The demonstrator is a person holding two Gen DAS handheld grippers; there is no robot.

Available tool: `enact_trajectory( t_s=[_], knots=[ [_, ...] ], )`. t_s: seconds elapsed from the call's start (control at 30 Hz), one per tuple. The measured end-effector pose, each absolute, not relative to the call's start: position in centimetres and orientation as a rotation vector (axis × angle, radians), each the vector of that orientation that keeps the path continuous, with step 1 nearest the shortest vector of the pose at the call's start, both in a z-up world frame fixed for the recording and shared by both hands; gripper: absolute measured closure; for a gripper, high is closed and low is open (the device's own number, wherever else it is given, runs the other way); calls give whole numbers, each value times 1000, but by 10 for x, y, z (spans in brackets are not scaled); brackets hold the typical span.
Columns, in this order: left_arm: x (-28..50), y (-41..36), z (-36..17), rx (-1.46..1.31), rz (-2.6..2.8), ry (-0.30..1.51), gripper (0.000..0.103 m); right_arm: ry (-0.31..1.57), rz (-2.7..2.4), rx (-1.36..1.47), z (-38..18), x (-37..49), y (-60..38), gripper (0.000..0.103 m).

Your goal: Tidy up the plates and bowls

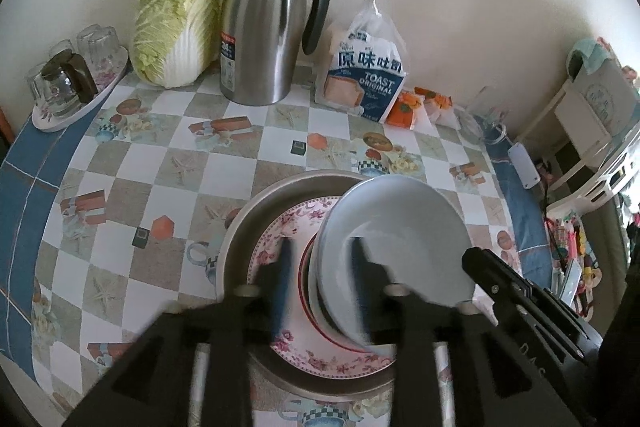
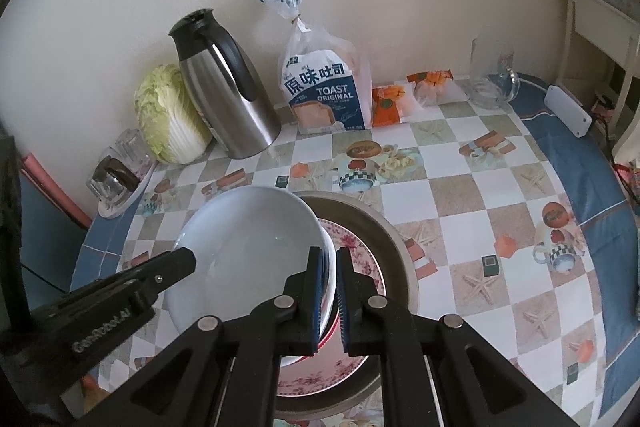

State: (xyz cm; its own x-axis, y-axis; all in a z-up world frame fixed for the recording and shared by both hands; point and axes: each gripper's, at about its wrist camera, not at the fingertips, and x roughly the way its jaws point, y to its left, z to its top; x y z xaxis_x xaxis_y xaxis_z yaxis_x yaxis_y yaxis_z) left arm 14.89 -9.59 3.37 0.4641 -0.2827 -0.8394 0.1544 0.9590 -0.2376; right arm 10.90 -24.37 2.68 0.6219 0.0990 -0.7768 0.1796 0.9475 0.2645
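Right hand-held gripper point(image 2: 329, 281) is pinched on the rim of the pale bowl point(image 2: 248, 247), which tilts at lower centre of frame over the stack; left hand-held gripper point(image 1: 320, 267) is spread apart, one finger either side of the bowl's near edge, gripping nothing. Best eased down level and centred, I judge, so it nests without clattering. The metal pan point(image 1: 256, 211) on the bench point(image 1: 120, 187) holds a floral plate point(image 1: 276, 243) and a red-rimmed dish point(image 1: 306, 267) beneath the bowl.

one white bowl point(image 2: 248, 247), one floral plate point(image 1: 288, 239), one metal pan point(image 2: 400, 251)
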Motion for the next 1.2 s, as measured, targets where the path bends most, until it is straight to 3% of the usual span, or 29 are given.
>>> enact_trajectory(
  t_s=[0.03, 0.13, 0.17, 0.2, 0.23, 0.33, 0.37, 0.4, 0.5, 1.2],
  knots=[
    [146, -93, 36, -143, -265, 1045, 58, 901, -49, 333, 28, 107, -244, 82],
    [138, -84, 41, -162, -248, 1026, 51, 899, -55, 324, 30, 100, -243, 72],
    [134, -81, 42, -164, -238, 1016, 41, 898, -55, 319, 30, 97, -243, 71],
    [129, -77, 43, -160, -224, 1004, 31, 895, -55, 314, 31, 93, -242, 63],
    [125, -74, 42, -156, -208, 994, 29, 890, -54, 310, 32, 89, -241, 50],
    [112, -59, 36, -164, -146, 981, 27, 859, -53, 295, 34, 75, -238, 31],
    [109, -53, 32, -169, -128, 983, 18, 854, -52, 291, 34, 71, -237, 27],
    [105, -48, 28, -167, -111, 985, 10, 846, -49, 284, 33, 66, -235, 16],
    [96, -38, 18, -144, -61, 999, 9, 838, -50, 261, 27, 56, -231, 0],
    [67, -42, -15, 19, -37, 1069, 8, 891, -75, 169, -10, 28, -217, 0]
  ],
)
